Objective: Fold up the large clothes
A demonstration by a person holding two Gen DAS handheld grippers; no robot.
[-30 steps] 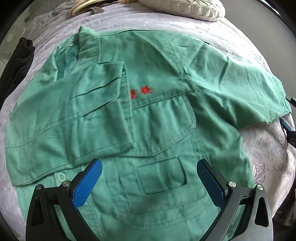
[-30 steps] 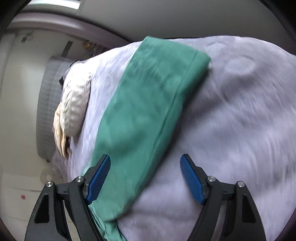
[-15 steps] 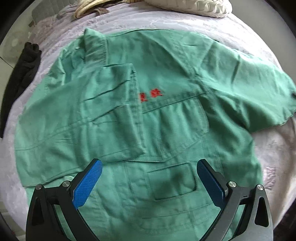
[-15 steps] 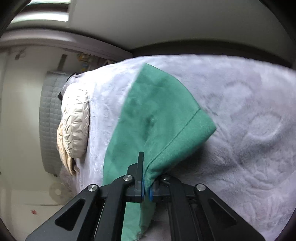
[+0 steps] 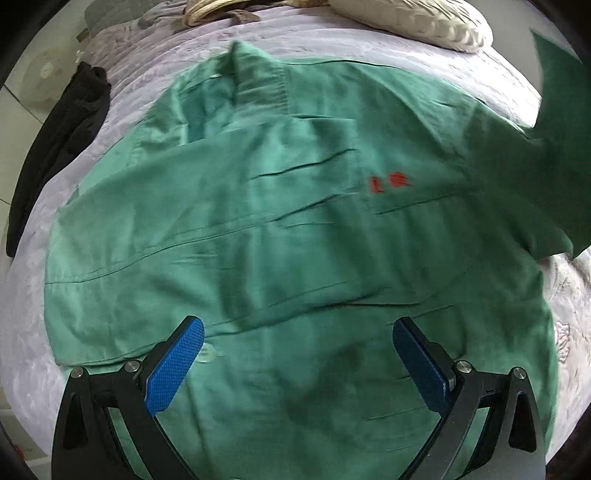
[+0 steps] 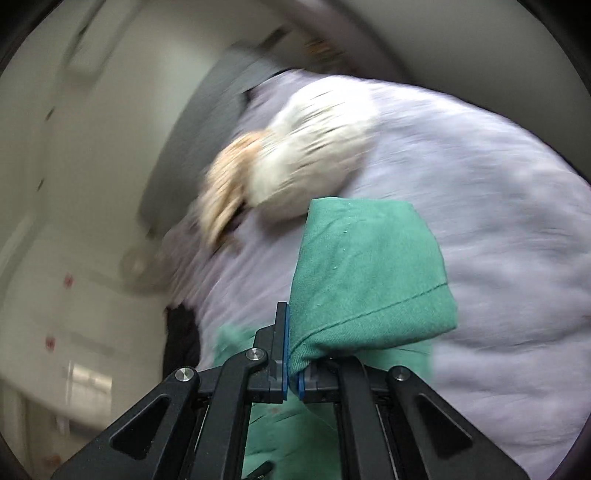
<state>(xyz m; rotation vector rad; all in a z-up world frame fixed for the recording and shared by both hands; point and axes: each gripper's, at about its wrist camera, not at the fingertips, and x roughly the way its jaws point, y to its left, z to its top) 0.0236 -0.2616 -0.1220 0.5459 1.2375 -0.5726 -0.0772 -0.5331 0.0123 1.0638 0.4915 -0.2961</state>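
A green work shirt [image 5: 295, 236] with red embroidered characters lies face up on a lilac bedspread [image 5: 388, 48]. Its left sleeve is folded across the chest. My left gripper [image 5: 295, 365] is open and empty, hovering above the shirt's lower front. My right gripper [image 6: 291, 365] is shut on the cuff of the shirt's right sleeve [image 6: 369, 273] and holds it lifted off the bed. The raised sleeve also shows at the right edge of the left wrist view [image 5: 561, 129].
A cream quilted pillow [image 5: 417, 18] lies at the head of the bed, also in the right wrist view [image 6: 310, 155]. A black garment [image 5: 62, 147] hangs over the bed's left edge. A grey headboard [image 6: 207, 129] and floor lie beyond.
My right gripper closed on the right sleeve cuff and lifted it, swinging up and over toward the shirt. My left gripper drew back slightly and stayed open.
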